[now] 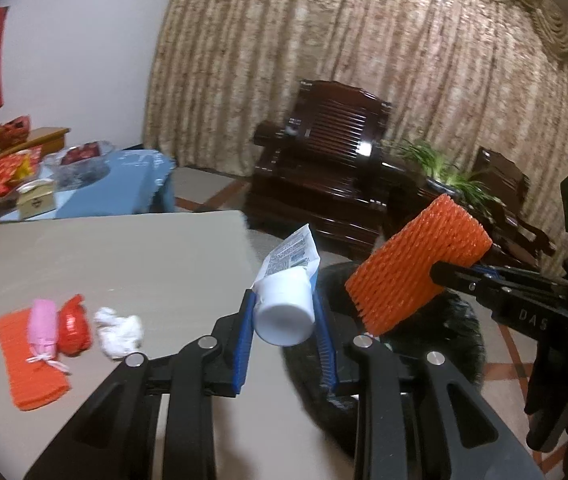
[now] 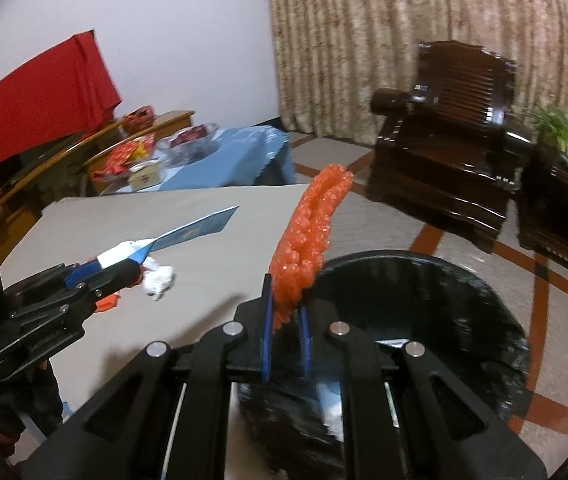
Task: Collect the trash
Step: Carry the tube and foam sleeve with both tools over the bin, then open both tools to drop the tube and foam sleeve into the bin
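Trash is being carried in both grippers toward the black-lined bin, which stands on the floor just off the right edge of the beige table. The left gripper pinches a white tube by its cap end, pads pressed on either side, the flat printed tail pointing away and up. The right gripper has its fingers pressed nearly together on an orange foam net, which stands up from the pinch and leans over the bin's near rim.

To do this step well, I would bring each piece fully over the dark mouth before letting go, not merely near the rim. The net looks light and springy, so it may cling to a pad or drift; lowering it into the opening and spreading the fingers wide should shed it cleanly. The tube seems heavier at the cap and will probably drop straight, but its left gripper sits over the table corner, so it needs to travel further right first. Releasing one side at a time would keep the two grippers, now close together, from knocking each other.

More trash waits on the left part of the table: a second orange net lying flat, a pink pouch and a red wrapper on or against it, and a crumpled white tissue just to their right.
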Motion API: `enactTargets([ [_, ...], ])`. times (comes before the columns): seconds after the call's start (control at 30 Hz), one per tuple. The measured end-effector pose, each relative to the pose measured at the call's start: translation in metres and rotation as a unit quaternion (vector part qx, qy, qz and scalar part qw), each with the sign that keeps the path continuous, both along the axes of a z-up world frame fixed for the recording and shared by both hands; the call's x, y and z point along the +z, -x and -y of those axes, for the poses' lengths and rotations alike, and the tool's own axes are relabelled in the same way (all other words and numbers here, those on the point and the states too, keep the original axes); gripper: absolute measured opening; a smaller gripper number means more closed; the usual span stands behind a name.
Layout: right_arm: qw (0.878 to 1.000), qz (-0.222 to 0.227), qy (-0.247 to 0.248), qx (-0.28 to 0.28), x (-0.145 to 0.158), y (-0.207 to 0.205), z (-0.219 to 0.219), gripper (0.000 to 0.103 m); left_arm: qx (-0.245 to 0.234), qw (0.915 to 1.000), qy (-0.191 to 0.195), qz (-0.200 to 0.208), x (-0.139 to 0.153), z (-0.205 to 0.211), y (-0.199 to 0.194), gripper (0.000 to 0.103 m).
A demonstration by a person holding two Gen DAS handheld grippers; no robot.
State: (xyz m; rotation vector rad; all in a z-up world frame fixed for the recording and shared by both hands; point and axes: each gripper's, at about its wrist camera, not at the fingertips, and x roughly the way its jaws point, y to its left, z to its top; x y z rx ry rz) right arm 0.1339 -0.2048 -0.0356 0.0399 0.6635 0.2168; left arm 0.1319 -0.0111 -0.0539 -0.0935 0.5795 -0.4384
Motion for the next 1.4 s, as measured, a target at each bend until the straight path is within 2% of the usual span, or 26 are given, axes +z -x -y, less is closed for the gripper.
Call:
enactTargets([
  [0.43,0.997,-0.014,0.011,-0.078,-0.023,0.031,0.079,0.011,-0.065,0.9978,-0.010,-0.011,-0.014,0.081,-0.002,0.029],
  [0.97,0.992,-0.053,0.018,-0.113,-0.056,0.032,0.115,0.011,-0.104,0.9937,-0.029,-0.031,-0.040,0.133,-0.018,0.029],
  [1.1,0.991,-0.060,0.022,-0.120,-0.060,0.029,0.119,0.015,-0.113,0.9921,-0.029,-0.046,-0.046,0.138,-0.023,0.030],
  [1.17,0.990,-0.065,0.026,-0.125,-0.063,0.028,0.120,0.025,-0.113,0.9919,-0.028,-0.051,-0.046,0.138,-0.026,0.038],
  [1.2,0.989,-0.067,0.028,-0.128,-0.064,0.028,0.121,0.034,-0.113,0.9919,-0.027,-0.051,-0.047,0.137,-0.026,0.045],
  [1.23,0.989,-0.067,0.030,-0.130,-0.064,0.027,0.122,0.041,-0.111,0.9921,-0.027,-0.051,-0.047,0.135,-0.025,0.048],
  [1.27,0.988,-0.067,0.032,-0.132,-0.066,0.028,0.121,0.043,-0.110,0.9922,-0.027,-0.051,-0.047,0.133,-0.025,0.048],
  [1.33,0.988,-0.067,0.036,-0.135,-0.067,0.029,0.121,0.061,-0.105,0.9927,-0.025,-0.053,-0.048,0.127,-0.026,0.055],
  [1.37,0.987,-0.065,0.038,-0.140,-0.067,0.030,0.121,0.066,-0.100,0.9933,-0.025,-0.052,-0.048,0.124,-0.026,0.058],
  [1.4,0.987,-0.063,0.039,-0.143,-0.066,0.031,0.121,0.077,-0.097,0.9936,-0.025,-0.051,-0.047,0.122,-0.025,0.066],
])
